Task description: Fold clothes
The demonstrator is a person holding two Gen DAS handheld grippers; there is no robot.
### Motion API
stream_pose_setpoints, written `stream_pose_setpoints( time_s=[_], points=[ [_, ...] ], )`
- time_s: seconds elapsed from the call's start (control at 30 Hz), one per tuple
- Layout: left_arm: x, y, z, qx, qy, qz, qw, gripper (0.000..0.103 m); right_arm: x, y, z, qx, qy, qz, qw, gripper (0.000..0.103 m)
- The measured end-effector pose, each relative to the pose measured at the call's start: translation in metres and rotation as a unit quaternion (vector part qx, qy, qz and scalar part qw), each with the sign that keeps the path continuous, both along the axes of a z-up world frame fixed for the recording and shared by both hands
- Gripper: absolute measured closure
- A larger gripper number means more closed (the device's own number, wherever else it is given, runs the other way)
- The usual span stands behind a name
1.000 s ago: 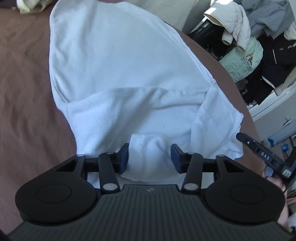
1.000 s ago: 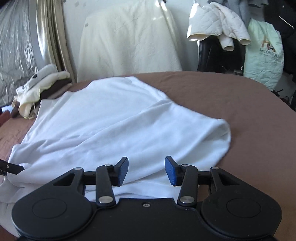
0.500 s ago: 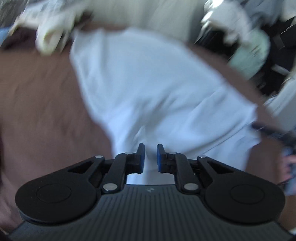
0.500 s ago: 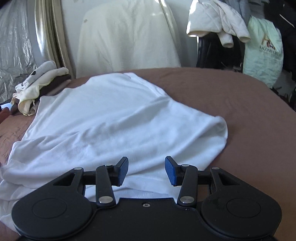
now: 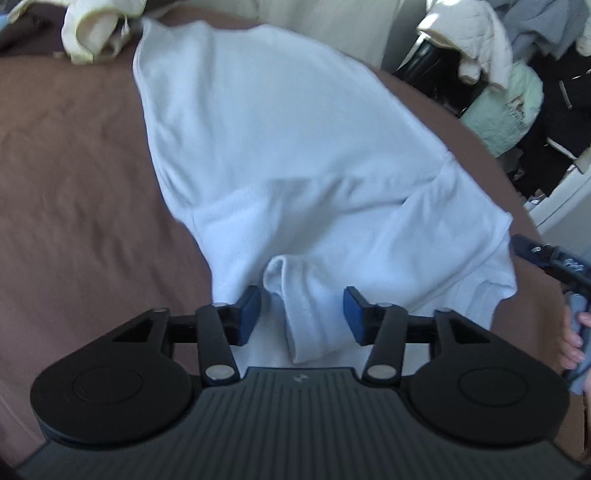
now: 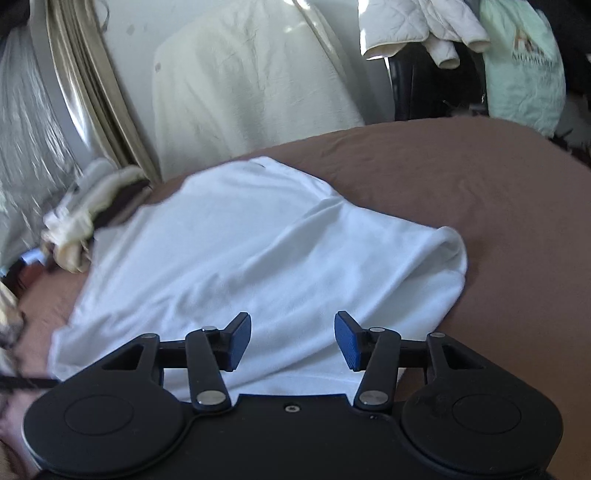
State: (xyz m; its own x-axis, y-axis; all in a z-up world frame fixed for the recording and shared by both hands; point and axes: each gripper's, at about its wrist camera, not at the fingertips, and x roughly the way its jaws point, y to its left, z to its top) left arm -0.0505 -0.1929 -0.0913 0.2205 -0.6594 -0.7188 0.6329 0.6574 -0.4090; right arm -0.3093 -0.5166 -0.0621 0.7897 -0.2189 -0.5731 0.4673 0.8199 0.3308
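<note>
a white t-shirt (image 5: pixel 295 155) is spread over a brown bedspread (image 5: pixel 74 184), with its far end near a heap of cream clothes (image 5: pixel 96 29) at the far left. in the left wrist view, a rolled fold of the shirt's near edge (image 5: pixel 306 314) is seen between the blue pads of the left claw (image 5: pixel 302 314); the jaws are opening, and neither pad is pressed on the fold. at the right edge of that view, the tip of the right claw (image 5: pixel 546 258) and some of a person's fingers (image 5: pixel 572 339) are visible. in the right wrist view, the right claw (image 6: pixel 293 341) is held over the shirt's near edge (image 6: pixel 291 354); its jaws are opening and nothing is gripped, the cloth lying below the gap. the shirt's right side is bunched into a rounded fold (image 6: pixel 447 251) on the bedspread. beyond the bed, a cream garment (image 6: pixel 251 85) is hung against the wall, and a quilted white jacket (image 6: pixel 417 26) is draped to the far right.
</note>
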Motion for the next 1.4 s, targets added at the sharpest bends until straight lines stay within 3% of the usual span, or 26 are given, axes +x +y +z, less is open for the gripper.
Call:
stream_pose_setpoints(
  time_s=[0.03, 0.07, 0.1, 0.2, 0.3, 0.4, 0.47, 0.53, 0.6, 0.77, 0.83, 0.87, 0.9, 0.97, 1.07, 1.13, 1.23, 1.33, 1.37, 1.4],
  points=[
    [-0.004, -0.001, 0.002, -0.005, -0.012, -0.005, 0.9999, 0.057, -0.002, 0.000, -0.001, 0.008, -0.005, 0.002, 1.000, 0.047],
    [-0.008, -0.004, 0.006, -0.003, -0.034, -0.015, 0.9993, 0.074, -0.003, 0.000, -0.003, 0.014, -0.009, 0.004, 1.000, 0.047],
    [-0.015, -0.006, 0.010, 0.006, -0.065, -0.024, 0.9976, 0.098, -0.004, 0.002, -0.006, 0.015, -0.009, 0.003, 1.000, 0.047],
    [-0.032, -0.009, 0.030, 0.004, -0.147, -0.030, 0.9886, 0.099, -0.003, 0.003, -0.013, 0.018, -0.007, 0.003, 1.000, 0.047],
    [-0.026, 0.003, 0.061, -0.050, -0.189, 0.004, 0.9808, 0.099, -0.002, 0.003, -0.015, 0.018, -0.008, 0.009, 1.000, 0.047],
    [-0.002, 0.011, 0.071, -0.089, -0.165, 0.039, 0.9815, 0.099, -0.002, 0.006, -0.009, 0.008, -0.015, 0.025, 1.000, 0.047],
    [0.020, -0.003, 0.057, -0.054, -0.132, 0.039, 0.9890, 0.099, 0.000, 0.014, -0.006, 0.009, -0.014, 0.054, 0.998, 0.047],
    [0.047, -0.025, 0.034, 0.011, -0.083, 0.022, 0.9963, 0.099, 0.005, 0.027, -0.005, 0.017, -0.008, 0.094, 0.995, 0.047],
    [0.067, -0.033, 0.017, 0.041, -0.049, 0.020, 0.9977, 0.099, 0.016, 0.048, -0.006, 0.029, 0.003, 0.148, 0.989, 0.047],
    [0.089, -0.006, 0.006, 0.029, -0.001, 0.075, 0.9968, 0.096, 0.053, 0.113, -0.008, 0.032, 0.021, 0.282, 0.959, 0.047],
    [0.092, 0.016, 0.015, 0.016, -0.009, 0.105, 0.9943, 0.096, 0.069, 0.137, -0.008, 0.030, 0.025, 0.336, 0.941, 0.047],
    [0.093, 0.028, 0.020, 0.009, -0.015, 0.120, 0.9926, 0.091, 0.077, 0.148, -0.008, 0.035, 0.027, 0.361, 0.931, 0.047],
    [0.096, 0.038, 0.024, -0.003, -0.009, 0.123, 0.9923, 0.081, 0.085, 0.157, -0.009, 0.044, 0.030, 0.384, 0.922, 0.047],
    [0.106, 0.049, 0.021, -0.027, 0.040, 0.084, 0.9952, 0.072, 0.100, 0.169, -0.014, 0.084, 0.045, 0.412, 0.906, 0.046],
    [0.122, 0.045, 0.007, 0.023, 0.083, 0.037, 0.9956, 0.074, 0.111, 0.170, -0.030, 0.191, 0.057, 0.417, 0.887, 0.043],
    [0.128, 0.044, -0.001, 0.009, 0.098, 0.027, 0.9947, 0.074, 0.115, 0.170, -0.041, 0.248, 0.064, 0.408, 0.876, 0.043],
    [0.133, 0.044, -0.014, -0.041, 0.155, 0.017, 0.9869, 0.067, 0.117, 0.179, -0.040, 0.230, 0.056, 0.399, 0.886, 0.042],
    [0.125, 0.032, -0.018, -0.002, 0.129, -0.009, 0.9916, 0.066, 0.124, 0.185, -0.048, 0.250, 0.038, 0.388, 0.886, 0.032],
    [0.119, 0.028, -0.018, 0.010, 0.109, -0.013, 0.9939, 0.072, 0.127, 0.186, -0.055, 0.263, 0.034, 0.379, 0.887, 0.032],
    [0.113, 0.024, -0.018, 0.024, 0.086, -0.018, 0.9959, 0.088, 0.129, 0.188, -0.061, 0.264, 0.035, 0.363, 0.893, 0.032]
  ],
)
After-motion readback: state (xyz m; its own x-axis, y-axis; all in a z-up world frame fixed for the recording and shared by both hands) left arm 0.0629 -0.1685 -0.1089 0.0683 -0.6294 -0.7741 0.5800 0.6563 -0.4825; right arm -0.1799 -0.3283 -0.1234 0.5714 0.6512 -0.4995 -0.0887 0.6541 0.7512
